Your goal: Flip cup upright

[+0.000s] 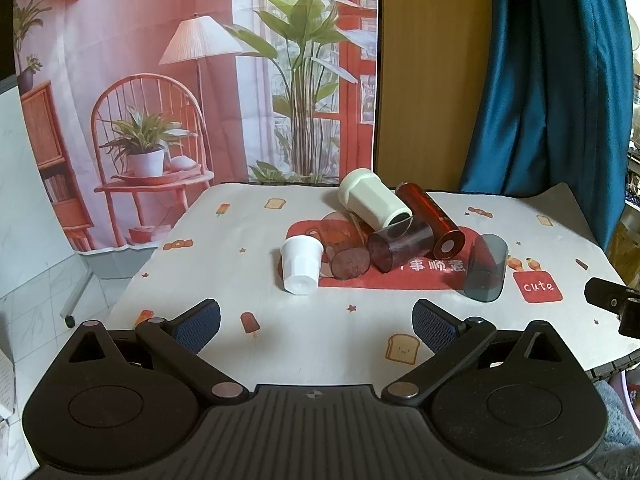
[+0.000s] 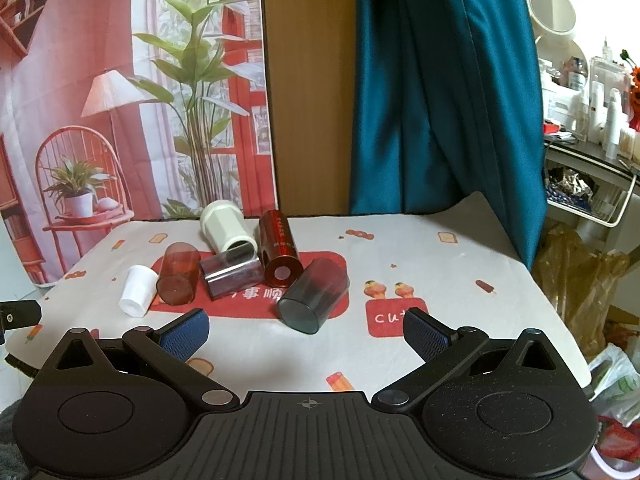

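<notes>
Soft, even indoor light, faint shadows (edges bow with fisheye distortion); both views fairly sharp.

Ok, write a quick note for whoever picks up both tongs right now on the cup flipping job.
Left tongs: open, holding nothing, short of the cups.
Right tongs: open, holding nothing, nearest the smoky grey cup.
Cups: six lie on their sides in a cluster on the printed tablecloth: small white cup, brown cup, dark purple cup, cream cup, red metallic cup and the grey one. The cream cup leans on the purple one.
Done: nothing, no cup stands upright.
Left: stand a cup upright; the white or grey one looks easiest, being at the cluster's edges.
</notes>
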Motion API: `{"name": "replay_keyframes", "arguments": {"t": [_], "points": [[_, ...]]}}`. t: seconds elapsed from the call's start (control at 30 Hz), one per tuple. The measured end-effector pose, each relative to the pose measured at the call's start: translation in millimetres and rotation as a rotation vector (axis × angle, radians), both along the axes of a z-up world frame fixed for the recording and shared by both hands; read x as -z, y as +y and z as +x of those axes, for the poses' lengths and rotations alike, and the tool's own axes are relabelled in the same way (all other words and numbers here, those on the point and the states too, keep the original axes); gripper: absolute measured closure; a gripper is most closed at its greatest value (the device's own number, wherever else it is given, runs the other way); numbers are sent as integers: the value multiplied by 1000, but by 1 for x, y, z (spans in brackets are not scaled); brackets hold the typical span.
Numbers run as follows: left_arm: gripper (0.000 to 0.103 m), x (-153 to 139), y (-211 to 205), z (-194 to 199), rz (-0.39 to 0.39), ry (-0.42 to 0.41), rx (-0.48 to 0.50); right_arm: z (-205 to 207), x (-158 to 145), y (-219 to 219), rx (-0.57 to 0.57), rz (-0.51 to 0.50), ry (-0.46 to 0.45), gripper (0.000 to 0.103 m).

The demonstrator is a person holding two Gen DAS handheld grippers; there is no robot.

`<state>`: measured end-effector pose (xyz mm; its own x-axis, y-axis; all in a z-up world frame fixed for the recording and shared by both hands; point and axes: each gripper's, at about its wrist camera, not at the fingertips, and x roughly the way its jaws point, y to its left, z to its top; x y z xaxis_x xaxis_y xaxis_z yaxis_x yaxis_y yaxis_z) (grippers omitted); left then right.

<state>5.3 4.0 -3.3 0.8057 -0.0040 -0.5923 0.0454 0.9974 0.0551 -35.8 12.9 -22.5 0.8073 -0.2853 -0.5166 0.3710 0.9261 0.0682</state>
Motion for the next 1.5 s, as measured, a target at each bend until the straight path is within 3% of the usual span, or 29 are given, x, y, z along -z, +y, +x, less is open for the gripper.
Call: {"name": "replay_keyframes", "arguments": {"t": [1.5], "points": [[0,0,0,1,-2,4,-9,1,1,0,2,15,8,0]]}}
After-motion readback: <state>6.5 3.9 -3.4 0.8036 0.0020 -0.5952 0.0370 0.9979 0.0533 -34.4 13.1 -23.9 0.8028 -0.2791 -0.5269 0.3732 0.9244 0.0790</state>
